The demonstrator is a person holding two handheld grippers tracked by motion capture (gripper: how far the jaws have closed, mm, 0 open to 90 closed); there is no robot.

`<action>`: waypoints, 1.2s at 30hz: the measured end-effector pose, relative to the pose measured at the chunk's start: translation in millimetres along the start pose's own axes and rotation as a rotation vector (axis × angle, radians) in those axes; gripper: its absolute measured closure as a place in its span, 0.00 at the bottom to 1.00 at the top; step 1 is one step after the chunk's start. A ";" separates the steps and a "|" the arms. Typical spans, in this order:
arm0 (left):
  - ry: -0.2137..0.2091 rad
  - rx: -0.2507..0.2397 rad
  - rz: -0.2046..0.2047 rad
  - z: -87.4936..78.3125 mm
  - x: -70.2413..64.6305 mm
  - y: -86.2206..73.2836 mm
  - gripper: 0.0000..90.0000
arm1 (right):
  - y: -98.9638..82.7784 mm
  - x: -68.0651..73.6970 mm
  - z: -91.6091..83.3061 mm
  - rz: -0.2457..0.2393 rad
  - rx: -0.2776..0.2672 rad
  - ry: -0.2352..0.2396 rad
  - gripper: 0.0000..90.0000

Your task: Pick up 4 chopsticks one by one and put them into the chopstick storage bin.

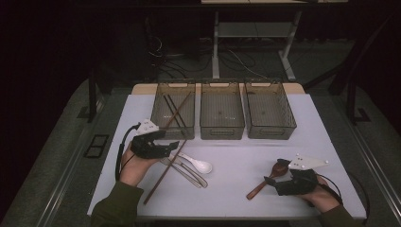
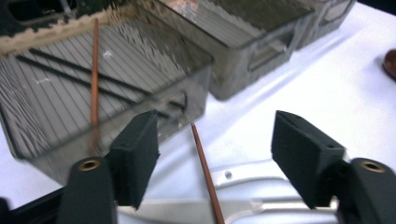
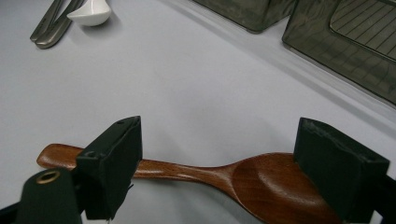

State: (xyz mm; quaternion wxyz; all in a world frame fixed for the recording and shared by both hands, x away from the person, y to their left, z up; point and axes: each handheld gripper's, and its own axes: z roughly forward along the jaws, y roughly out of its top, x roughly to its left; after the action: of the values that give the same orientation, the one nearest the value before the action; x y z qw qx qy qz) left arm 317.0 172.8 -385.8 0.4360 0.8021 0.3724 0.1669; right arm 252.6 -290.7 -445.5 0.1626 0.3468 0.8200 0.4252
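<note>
I am holding my left claw (image 1: 165, 146) over the near left part of the white table (image 1: 293, 123), just in front of the leftmost of three grey bins (image 1: 173, 109). Its jaws are standing wide apart, gripping nothing, with a brown chopstick (image 2: 205, 172) lying on the table between them across some metal cutlery (image 2: 252, 177). A white spoon (image 1: 201, 165) is resting just right of that cutlery. Inside the left bin, another brown chopstick (image 2: 95, 79) is leaning over dark ones (image 2: 70, 77). Further right, I am keeping my right claw (image 3: 219, 179) low with its jaws spread, and the wooden spoon (image 3: 261, 184) is lying on the table between them, not pinched.
</note>
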 end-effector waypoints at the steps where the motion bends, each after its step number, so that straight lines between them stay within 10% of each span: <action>1: 0.001 0.000 -0.002 -0.2 -1.5 -4.7 0.40 | 0.0 0.1 0.0 0.001 0.001 0.000 0.17; 14: 0.008 0.113 -0.059 -4.0 -8.1 -55.7 0.70 | 0.1 0.4 -0.3 -0.005 0.000 -0.001 0.17; 36: -0.015 0.232 -0.023 11.3 -8.6 -62.4 0.87 | 0.6 1.1 1.4 -0.012 0.005 0.003 0.17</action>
State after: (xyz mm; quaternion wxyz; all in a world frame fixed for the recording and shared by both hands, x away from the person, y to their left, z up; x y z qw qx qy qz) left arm 289.7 181.3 -443.1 0.3450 0.8439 0.3953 0.1118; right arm 252.8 -288.9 -445.8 0.1630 0.3417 0.8235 0.4225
